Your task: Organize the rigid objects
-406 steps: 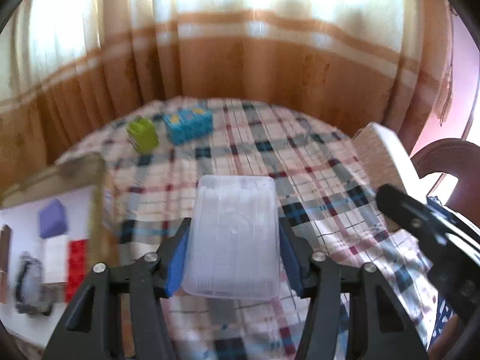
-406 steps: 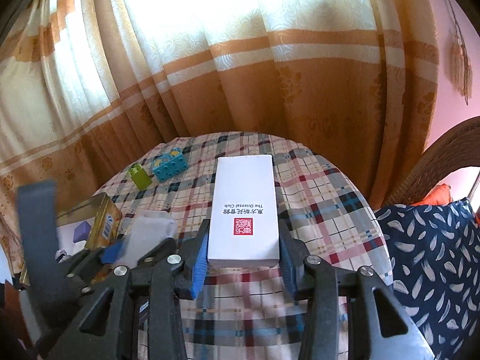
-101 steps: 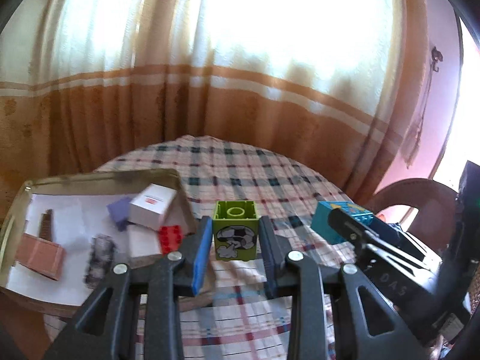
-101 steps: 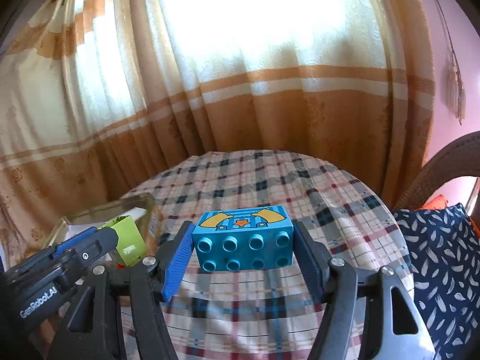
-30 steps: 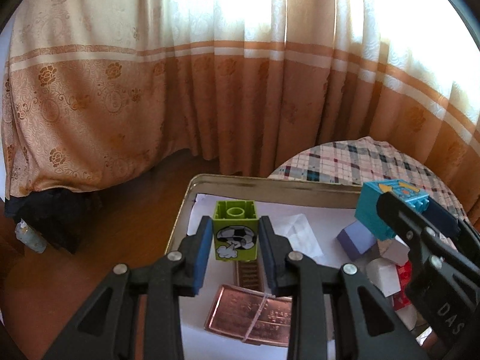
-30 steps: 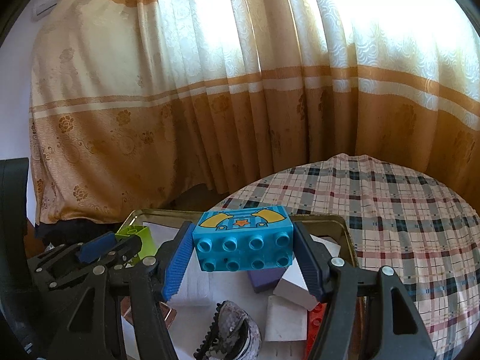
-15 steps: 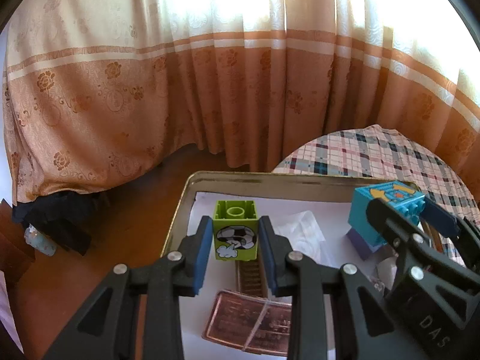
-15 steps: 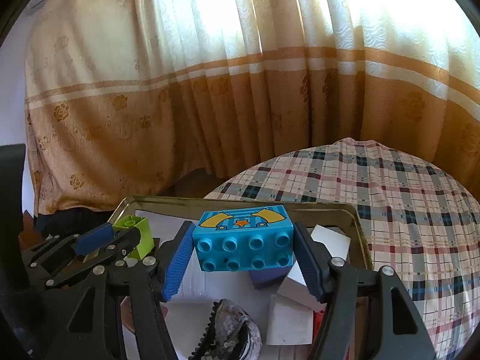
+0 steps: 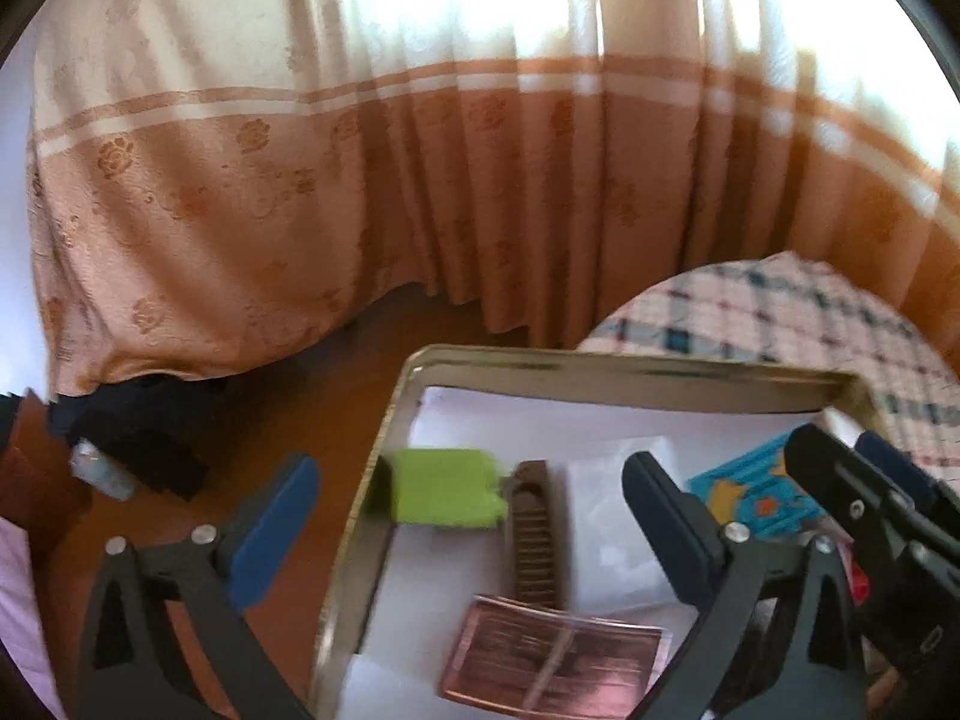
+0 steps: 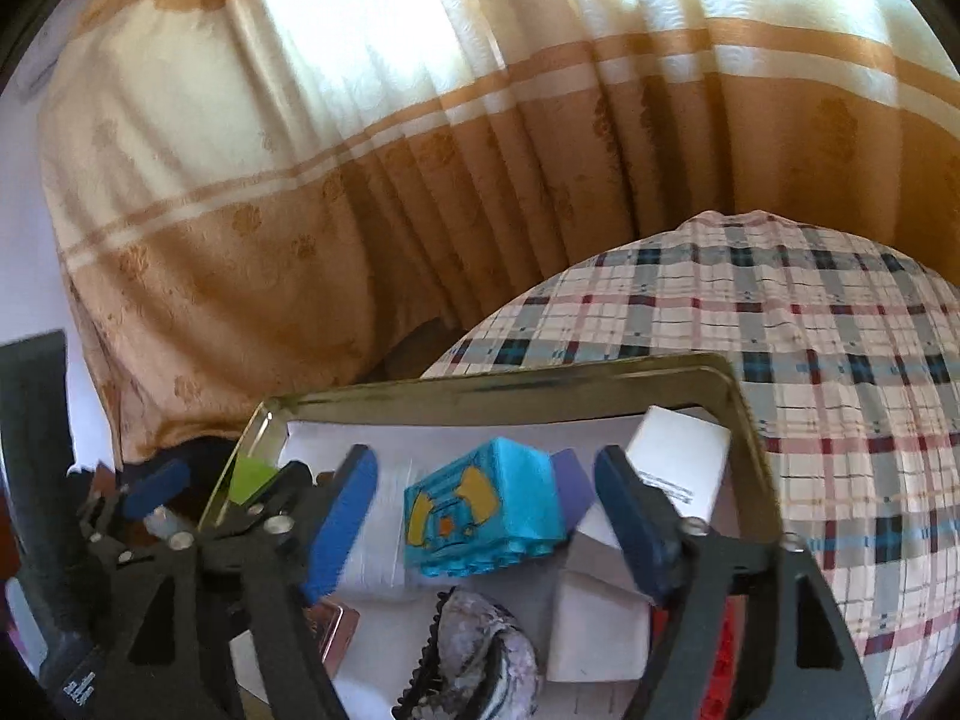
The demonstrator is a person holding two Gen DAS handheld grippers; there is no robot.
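Nearest in the left wrist view, the left hand-held gripper (image 9: pixel 462 516) had its jaws opening, already spread very wide, w/ nothing pressed between the pads; the green block (image 9: pixel 441 495) lay just past them inside the metal tray (image 9: pixel 630 369), close to the tray's left wall and beside a brown ridged piece (image 9: pixel 531 534); a copper-coloured flat packet (image 9: pixel 549 663) lay nearer the camera. The block was blurred, so I could not tell if it was at rest or tipping; risk: it could roll against the rim or bounce out to the floor (image 9: pixel 336 396), because that wall was so near.

In the right wrist view, the right hand-held gripper (image 10: pixel 486 525) also had jaws opening; the blue block (image 10: pixel 483 519) sat between the pads but seemed free of them, tilted, on top of other things in the tray (image 10: pixel 510 384): a white box (image 10: pixel 678 468), a purple piece (image 10: pixel 570 489), a grey-white crumpled thing (image 10: pixel 480 654) in front. Probably it was not on a flat place, so it could slide or topple and push the neighbours; if the gripper drew back crooked, a pad could catch the block and drag it.

The 2 grippers were near each other; they could collide on the way out. Farther, the plaid worktop (image 10: pixel 810 324) and the curtain (image 10: pixel 420 180) held no visible hazard.
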